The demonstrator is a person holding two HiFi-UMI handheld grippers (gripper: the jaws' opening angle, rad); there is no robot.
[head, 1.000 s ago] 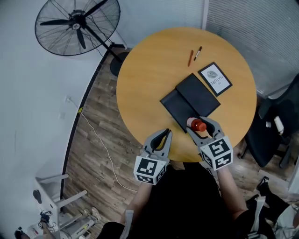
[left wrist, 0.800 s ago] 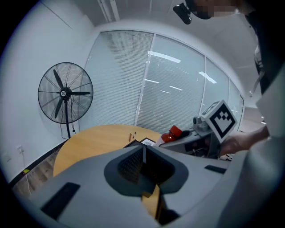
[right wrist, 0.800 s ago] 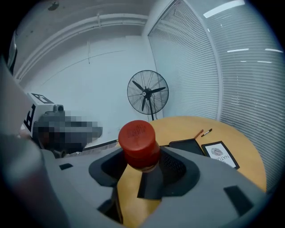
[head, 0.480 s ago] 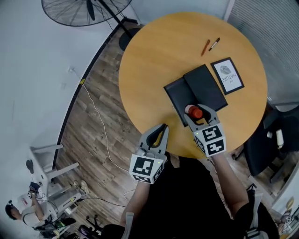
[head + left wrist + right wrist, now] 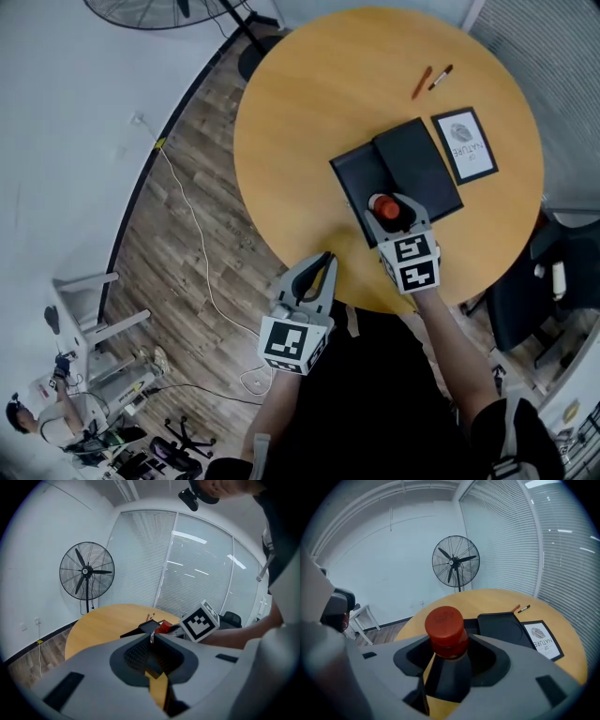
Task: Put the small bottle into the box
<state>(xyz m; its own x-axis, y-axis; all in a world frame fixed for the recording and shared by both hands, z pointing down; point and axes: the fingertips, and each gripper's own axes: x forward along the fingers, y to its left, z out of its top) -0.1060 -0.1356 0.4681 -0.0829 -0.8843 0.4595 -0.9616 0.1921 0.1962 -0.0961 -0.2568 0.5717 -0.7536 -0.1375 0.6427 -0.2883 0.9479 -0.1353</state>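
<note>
Overhead and gripper-mounted views of a two-gripper workstation. The round, yellow-wood table (image 5: 300,112) stands on a grey-brown plank floor (image 5: 187,244), with a black pedestal fan (image 5: 178,9) beyond its far left edge. Near the table's right of centre lies an open, flat black box (image 5: 417,164), its two shallow halves side by side. Just to the right of the box, flat on the wood, is a white card with a black border (image 5: 464,143).

The left gripper (image 5: 326,258) is held at the table's near edge, well apart from the box. Its jaws are pressed together at the tips, with nothing between them (the left gripper view shows the tips meeting).

The right gripper (image 5: 392,211) reaches over the near part of the box, its jaws pinching the small dark bottle with a red screw cap (image 5: 444,625) around the shoulder, just below the cap. The bottle stands upright in the grip, above the near end of the box's left half. Whether its base touches anything cannot be told (the jaws and the cap hide it from above).

Two pens lie close together near the table's far edge, beyond the card: an orange pen (image 5: 422,82) and, to its right, a black marker (image 5: 441,76).
</note>
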